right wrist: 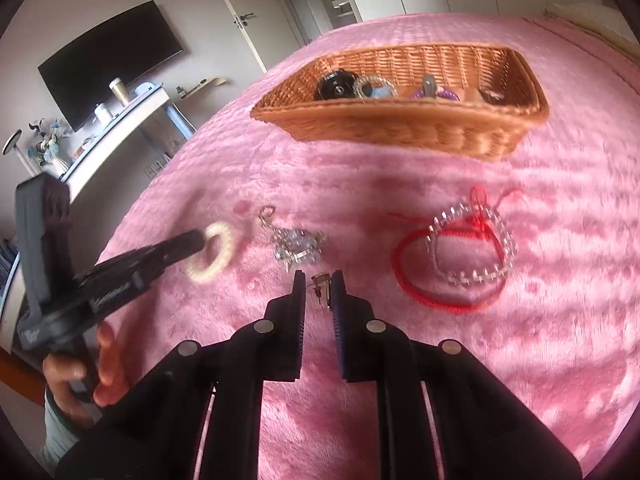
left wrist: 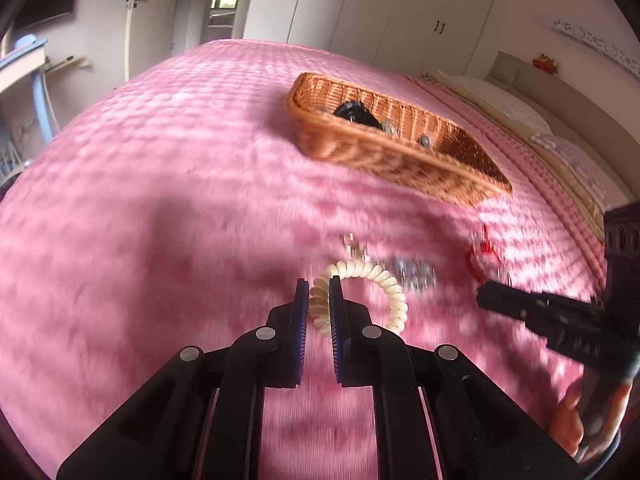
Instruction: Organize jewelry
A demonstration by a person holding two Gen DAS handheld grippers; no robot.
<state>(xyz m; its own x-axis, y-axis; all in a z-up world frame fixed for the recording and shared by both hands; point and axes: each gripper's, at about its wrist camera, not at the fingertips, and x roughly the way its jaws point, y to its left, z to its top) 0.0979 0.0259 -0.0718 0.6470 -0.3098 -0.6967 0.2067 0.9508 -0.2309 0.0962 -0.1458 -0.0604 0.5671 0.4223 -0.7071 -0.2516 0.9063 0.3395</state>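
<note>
The left gripper [left wrist: 319, 286] pinches a cream coil bracelet [left wrist: 362, 296] above the pink bed [left wrist: 160, 200]; the right gripper [right wrist: 318, 280] clamps a small metal earring [right wrist: 321, 285]. The wicker basket [right wrist: 400, 128] sits farther back.

L gripper [left wrist: 319, 286] clamped on coil band [left wrist: 362, 280], R gripper [right wrist: 319, 280] pinching small clip [right wrist: 321, 286], both angled down.

My bedroom in daylight: a pink plush blanket [left wrist: 180, 168] covers the bed, white wardrobes [left wrist: 400, 8] line the far wall beside a white door [left wrist: 138, 12], and a dark television [right wrist: 112, 60] hangs above a cluttered white desk [right wrist: 120, 128].
</note>
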